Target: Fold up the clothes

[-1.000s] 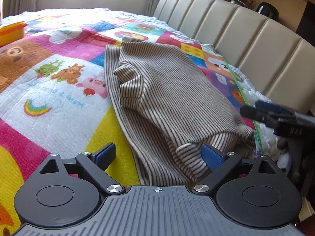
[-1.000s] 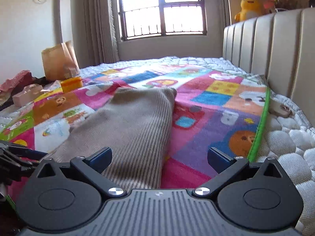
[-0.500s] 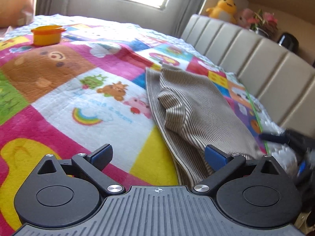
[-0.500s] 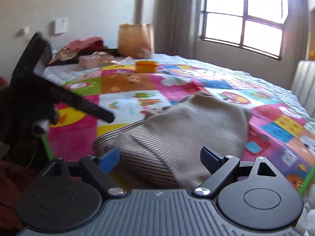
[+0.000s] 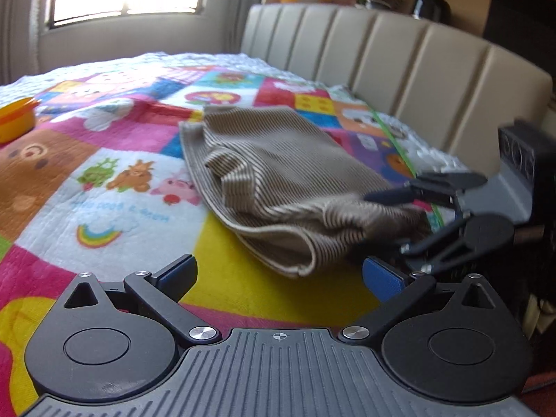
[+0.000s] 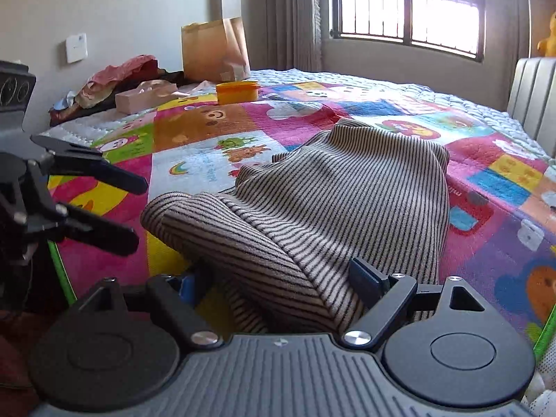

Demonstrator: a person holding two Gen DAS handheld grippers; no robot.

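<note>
Ribbed, brown-and-cream striped garment (image 5: pixel 278 187), folded into a soft roll at centre of quilted patchwork bedspread (image 5: pixel 104 187); left gripper (image 5: pixel 278 274) wide, empty, at 6 o'clock; right gripper (image 6: pixel 278 278) straddling the roll, unclosed

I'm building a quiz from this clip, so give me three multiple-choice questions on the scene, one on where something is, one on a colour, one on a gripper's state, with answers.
1. Where does the striped garment lie?
A. on the colourful play mat
B. on the headboard
C. in the paper bag

2. What colour is the small container on the mat?
A. green
B. orange
C. white

3. How is the left gripper?
A. shut on cloth
B. open, nothing between its fingers
C. out of view

Answers: 1 A, the garment rests flat on the mat; 2 B, it is plainly orange in the right wrist view; 3 B, its blue pads stand wide apart over bare mat.
</note>
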